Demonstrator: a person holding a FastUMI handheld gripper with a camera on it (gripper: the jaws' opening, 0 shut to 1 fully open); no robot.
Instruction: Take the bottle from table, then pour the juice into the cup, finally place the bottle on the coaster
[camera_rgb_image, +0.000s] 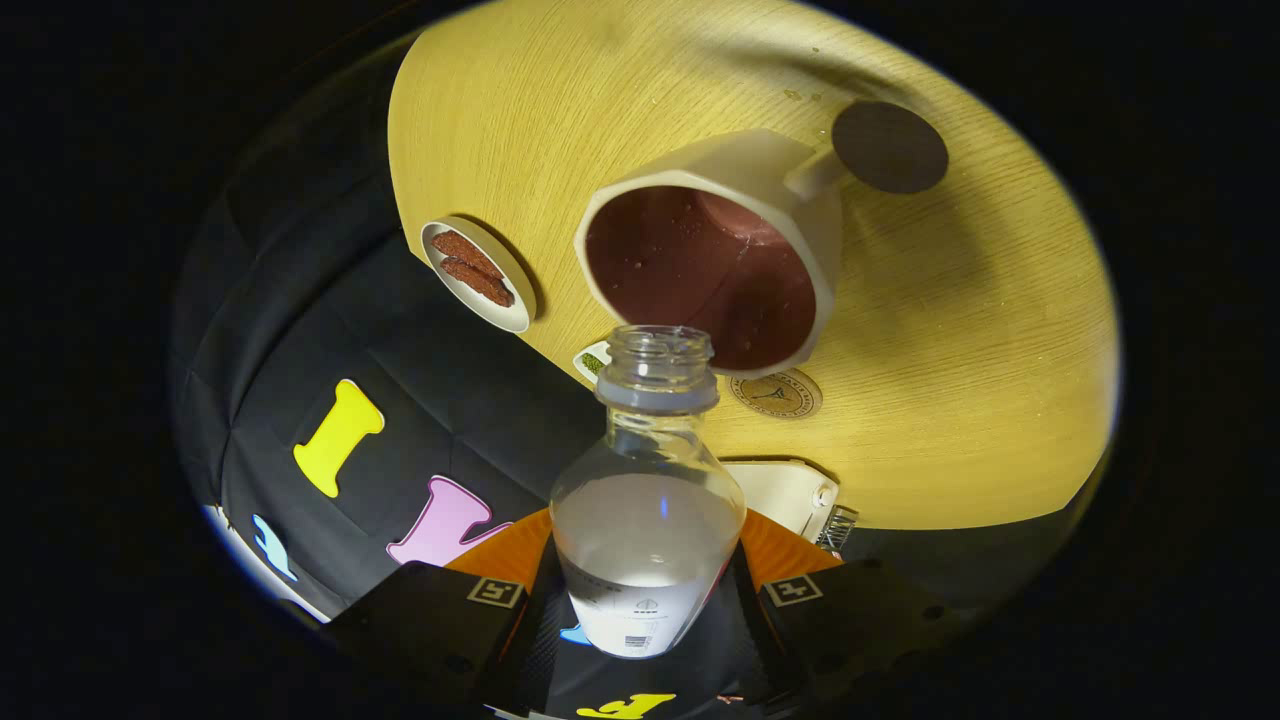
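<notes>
Claw (645, 600): clamped on the bottle (648, 520), both fingers pressing the lower body from either side; jaws narrowed to bottle width.
Bottle: uncapped, clear, tipped forward with its open mouth at the near rim of the cup (712, 270); pale liquid pooled low in the body, well short of the neck.
Cup: pale outside, dark red-brown inside, handle toward the coaster (890, 147); a few droplets on the inner wall, level hard to judge.
Coaster: dark round disc just beyond the cup handle, near the far edge of the desk (1000, 380); bare.
Small dish (480, 272): at the desk's edge beside the cup, holding two brown pieces.
Risk, spill: mouth barely over the rim, so a faster tilt likely sends juice onto the desk.
Risk, knock: neck close to the cup wall; a nudge could shift or tip it.
Risk, slip: smooth bottle tilted, may rotate in the grip.
</notes>
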